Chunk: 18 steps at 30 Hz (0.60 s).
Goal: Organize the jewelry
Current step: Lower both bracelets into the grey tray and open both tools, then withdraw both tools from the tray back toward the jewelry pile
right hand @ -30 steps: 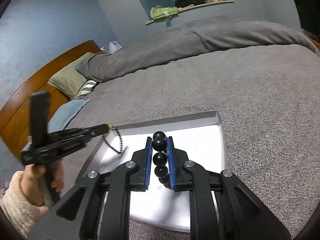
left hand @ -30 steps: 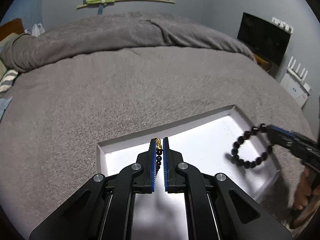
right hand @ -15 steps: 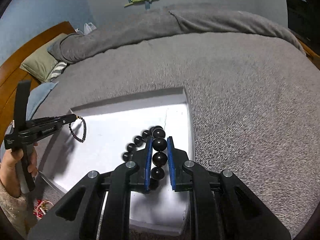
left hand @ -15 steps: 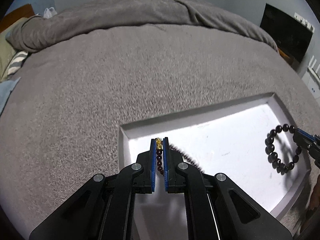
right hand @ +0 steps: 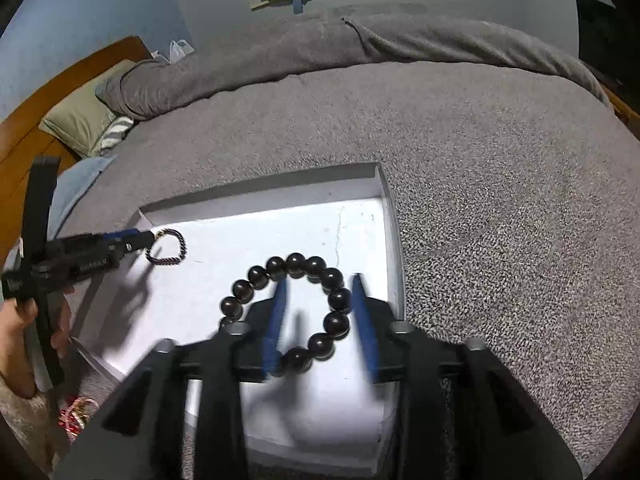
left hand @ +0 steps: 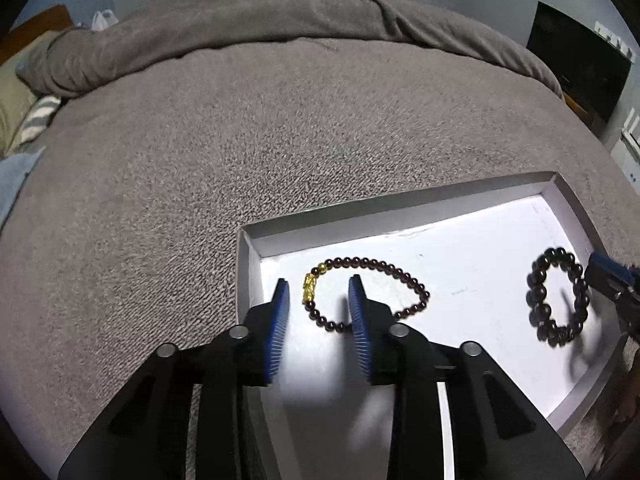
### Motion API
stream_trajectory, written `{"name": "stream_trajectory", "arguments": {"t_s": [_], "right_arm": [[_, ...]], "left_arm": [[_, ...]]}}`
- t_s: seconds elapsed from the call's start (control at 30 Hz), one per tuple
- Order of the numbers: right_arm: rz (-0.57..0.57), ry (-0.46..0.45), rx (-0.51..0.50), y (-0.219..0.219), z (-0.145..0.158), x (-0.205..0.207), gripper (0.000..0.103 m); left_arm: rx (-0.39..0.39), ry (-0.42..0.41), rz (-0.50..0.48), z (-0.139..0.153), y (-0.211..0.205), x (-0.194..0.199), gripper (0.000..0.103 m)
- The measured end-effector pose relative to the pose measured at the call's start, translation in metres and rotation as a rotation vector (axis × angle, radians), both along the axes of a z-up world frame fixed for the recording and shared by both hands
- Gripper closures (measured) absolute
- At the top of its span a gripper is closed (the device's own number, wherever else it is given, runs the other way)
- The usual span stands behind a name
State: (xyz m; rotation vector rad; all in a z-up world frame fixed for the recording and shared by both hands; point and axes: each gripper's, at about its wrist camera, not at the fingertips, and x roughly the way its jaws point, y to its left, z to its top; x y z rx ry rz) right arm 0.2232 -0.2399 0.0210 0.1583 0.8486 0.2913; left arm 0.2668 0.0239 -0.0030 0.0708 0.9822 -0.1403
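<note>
Bracelets are lying in a white tray (left hand: 440,196) that is sitting on a grey blanket (left hand: 240,140). Farthest left, the left gripper (left hand: 318,292) is pointing down into the tray's left end, its jaws opening, the blue pads (left hand: 280,320) standing apart and pressing on nothing. A thin garnet bracelet (left hand: 400,272) with a gold charm (left hand: 309,291) is lying flat on the tray floor just ahead of those pads; its near left arc is sitting between them, loose, while the rest is looping out past the right pad. In the right wrist view the same gripper (right hand: 150,240) is reaching in from the left edge, gripped by a hand (right hand: 16,328), with the thin bracelet (right hand: 168,248) at its tip. Further right, a black bracelet (left hand: 558,296) of large round beads is lying at the tray's right end. The right gripper (right hand: 320,292) is hanging over it, jaws opening too, blurred with motion. In the right wrist view the right side of the black bracelet (right hand: 336,300) is sitting between the blue pads (right hand: 366,320), and the left side is curving out beyond the left pad. No pad appears to be squeezing a bead, so both tools are released.
</note>
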Motion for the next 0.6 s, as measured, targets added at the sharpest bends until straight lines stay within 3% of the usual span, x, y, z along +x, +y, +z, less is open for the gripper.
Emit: {"name": "stream_trajectory", "arguments": {"t_s": [0.1,0.2,0.27,0.5,0.57,0.6], "right_arm": [[0.012,-0.033,0.011,0.002,0.01,-0.006,0.061],[0.01,-0.059,0.018,0.002,0.017,-0.009,0.048],[0.001,-0.075,0.017,0.001,0.022,-0.012,0.039],[-0.019,-0.093,0.004,-0.001,0.027,-0.028,0.018],[-0.022,-0.092,0.007,-0.002,0.027,-0.034,0.009],[-0.025,-0.092,0.007,-0.001,0.028,-0.037,0.007]], "left_arm": [[0.012,-0.025,-0.012,0.006,-0.005,-0.011,0.065],[0.01,-0.045,-0.018,0.015,-0.009,-0.026,0.057],[0.012,-0.055,-0.025,0.02,-0.013,-0.034,0.043],[0.047,-0.108,-0.041,0.045,-0.025,-0.074,0.031],[0.041,-0.12,-0.036,0.052,-0.024,-0.088,0.021],[0.038,-0.127,-0.034,0.055,-0.024,-0.094,0.021]]}}
